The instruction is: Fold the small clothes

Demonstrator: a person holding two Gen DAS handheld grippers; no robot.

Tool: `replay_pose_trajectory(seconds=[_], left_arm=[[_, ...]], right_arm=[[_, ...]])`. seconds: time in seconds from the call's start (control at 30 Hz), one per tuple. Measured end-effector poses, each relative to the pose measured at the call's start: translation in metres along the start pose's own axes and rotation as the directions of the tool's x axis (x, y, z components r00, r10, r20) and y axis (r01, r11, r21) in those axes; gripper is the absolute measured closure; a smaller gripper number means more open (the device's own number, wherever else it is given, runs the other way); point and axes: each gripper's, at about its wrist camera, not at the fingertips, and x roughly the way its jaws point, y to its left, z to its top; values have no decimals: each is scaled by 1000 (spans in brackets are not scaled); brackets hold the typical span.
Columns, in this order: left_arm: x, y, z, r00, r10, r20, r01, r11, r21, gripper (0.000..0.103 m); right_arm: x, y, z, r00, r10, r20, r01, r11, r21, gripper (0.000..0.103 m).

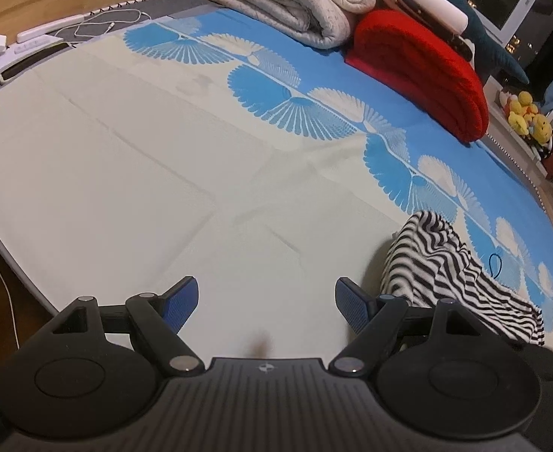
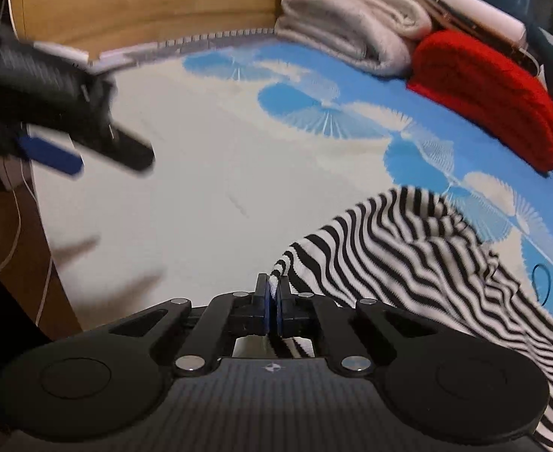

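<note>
Your right gripper (image 2: 272,301) has its jaws pressed together on an edge of the striped garment (image 2: 408,263), a thin sliver of the black-and-white cloth pinched between the blue pads. From that pinch the fabric drapes away to the right and far side, rumpled and bunched, lying over the blue patterned part of the bed sheet (image 2: 208,188). Your left gripper (image 1: 265,305) has its jaws spread wide with nothing between them, held over the pale, bare stretch of the bed sheet to the left of the garment; in its own view the cloth sits just beside the right finger, not touching it as far as you can see.

Judging by this, you are at the very start: the garment is not yet spread flat, no crease or fold is visible, and only one corner or edge is in hand. What remains looks like nearly everything: getting a second hold with the left jaws, laying the piece out smooth on the pale area, then folding it. The folded red blanket (image 1: 423,71) and pale quilt (image 1: 295,0) at the far side lie well apart.
</note>
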Motion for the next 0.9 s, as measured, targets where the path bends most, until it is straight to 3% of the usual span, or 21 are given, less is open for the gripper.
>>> replay_pose_trajectory(seconds=[0.23, 0.4, 0.53, 0.6, 0.67, 0.77, 0.8, 0.87, 0.9], left_arm=[[4, -7, -5, 1000, 22, -12, -21, 999, 35, 19], [10, -16, -10, 999, 38, -28, -36, 997, 68, 19], [14, -28, -13, 998, 35, -43, -30, 995, 99, 19], [16, -36, -15, 998, 21, -52, -15, 993, 115, 19], [18, -47, -17, 998, 15, -59, -7, 990, 140, 19], [24, -67, -22, 997, 7, -72, 6, 983, 183, 19], [27, -75, -24, 997, 5, -78, 11, 980, 199, 19], [31, -91, -28, 996, 3, -87, 17, 973, 231, 19], [33, -100, -32, 996, 2, -91, 21, 968, 251, 19]], right_arm=[[-45, -47, 7, 993, 3, 122, -31, 974, 224, 101], [-104, -119, -11, 959, -77, 272, -65, 875, 479, 101], [-167, -190, -53, 912, -248, 327, -53, 718, 694, 101], [-197, -222, -89, 886, -345, 310, -39, 611, 790, 101], [-226, -250, -133, 860, -442, 254, -13, 479, 878, 101], [-243, -276, -190, 854, -515, 72, 127, 341, 931, 101], [-245, -284, -210, 855, -519, -9, 178, 277, 944, 101], [-242, -295, -243, 862, -482, -161, 271, 169, 948, 101], [-238, -301, -256, 867, -439, -234, 320, 133, 938, 100]])
